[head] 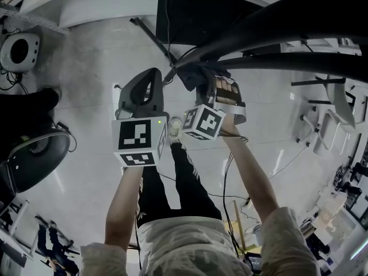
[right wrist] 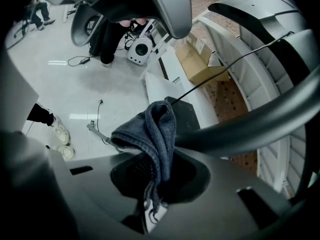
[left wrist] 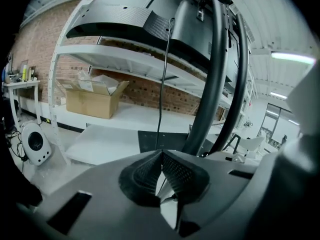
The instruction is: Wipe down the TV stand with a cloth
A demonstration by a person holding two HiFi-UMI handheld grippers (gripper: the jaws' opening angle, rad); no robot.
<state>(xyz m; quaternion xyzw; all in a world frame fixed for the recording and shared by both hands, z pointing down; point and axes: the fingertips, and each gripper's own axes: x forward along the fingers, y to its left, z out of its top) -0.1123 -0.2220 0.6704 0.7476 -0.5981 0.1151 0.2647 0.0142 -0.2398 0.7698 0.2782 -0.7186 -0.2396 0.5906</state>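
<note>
We hold the cloth [right wrist: 156,126] in the right gripper [right wrist: 159,160], whose jaws are clenched on its lower folds so that a dark bunch stands up out of them. The left gripper [left wrist: 161,156] has its jaws pressed together with nothing between them. In the head view the two sit close side by side near the middle, the left one at 9 o'clock of the right. The stand [head: 270,17] shows there as two black curved tubes that start just above the right gripper and sweep away toward 3 o'clock, and that is the long axis our wiping has to follow. In the right gripper view the nearer tube [right wrist: 250,126] comes in from 3 o'clock and ends right against the cloth. The two look to be touching, though we cannot be sure of the pressure. The stand's dark base [right wrist: 184,115] lies on the floor beyond the cloth, at 12 o'clock of it. We judge the wipe to be under way on the tube's near end, with most of its length out toward 3 o'clock not yet covered. The right gripper is plainly the nearer one. The left sits off the tubes, which rise at 1 o'clock in its own view, and has no part in the stroke.
</note>
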